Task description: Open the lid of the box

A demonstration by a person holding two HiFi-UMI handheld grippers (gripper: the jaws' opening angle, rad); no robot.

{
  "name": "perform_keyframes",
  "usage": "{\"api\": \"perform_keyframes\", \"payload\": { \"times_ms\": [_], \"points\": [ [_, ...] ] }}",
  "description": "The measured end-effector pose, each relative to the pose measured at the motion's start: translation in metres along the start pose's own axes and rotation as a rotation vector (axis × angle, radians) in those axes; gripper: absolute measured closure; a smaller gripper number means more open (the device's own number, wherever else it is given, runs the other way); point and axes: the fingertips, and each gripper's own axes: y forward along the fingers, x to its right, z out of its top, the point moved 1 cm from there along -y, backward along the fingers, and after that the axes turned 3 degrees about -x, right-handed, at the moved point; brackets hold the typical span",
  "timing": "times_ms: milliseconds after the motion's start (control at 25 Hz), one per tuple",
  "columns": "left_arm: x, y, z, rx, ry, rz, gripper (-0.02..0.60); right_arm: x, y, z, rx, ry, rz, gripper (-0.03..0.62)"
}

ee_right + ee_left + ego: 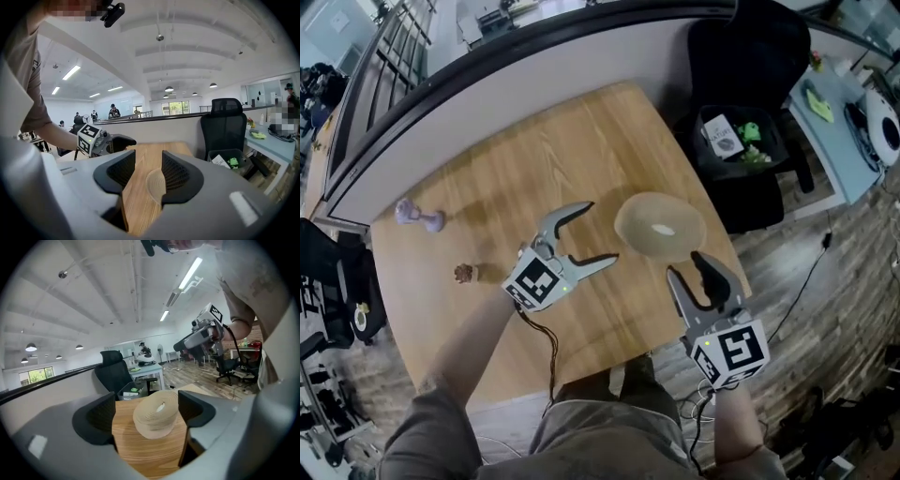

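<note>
The box point(661, 228) is round, beige and woven, with its lid on and a pale patch on top; it stands near the right edge of the wooden table point(516, 159). My left gripper point(600, 232) hovers just left of it, jaws spread wide and empty, pointing at it. In the left gripper view the box point(156, 420) stands ahead, framed by the left gripper point(147, 416). My right gripper point(687, 267) sits just in front of the box, jaws a modest gap apart, holding nothing. In the right gripper view only a sliver of the box point(155, 183) shows past the right gripper point(148, 176).
A small purple object point(419, 217) and a small brown one point(466, 273) lie at the table's left side. A black office chair carrying a bin of items point(736, 141) stands just past the table's right corner. A curved partition wall point(534, 66) borders the far edge.
</note>
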Motion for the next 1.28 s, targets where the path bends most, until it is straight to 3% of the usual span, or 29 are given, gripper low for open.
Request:
{"api": "perform_keyframes", "payload": {
  "times_ms": [280,360,560,1000,1280],
  "points": [
    [0.002,0.048,-0.081,-0.074,0.004,-0.1,0.157,0.006,0.051,-0.049,-0.079,0.029,0.012,0.408],
    [0.007,0.062,-0.106,-0.1,0.014,-0.136,0.121,0.008,0.062,-0.062,-0.1,0.033,0.015,0.408],
    [0.004,0.092,-0.144,-0.129,-0.027,-0.172,0.121,0.014,0.086,-0.094,-0.153,0.027,0.018,0.408],
    [0.015,0.124,-0.148,-0.104,-0.018,-0.315,0.124,0.019,0.108,-0.137,-0.255,0.015,0.05,0.408],
    [0.017,0.127,-0.148,-0.125,-0.003,-0.311,0.152,0.019,0.108,-0.149,-0.301,-0.007,0.064,0.408]
  ]
}}
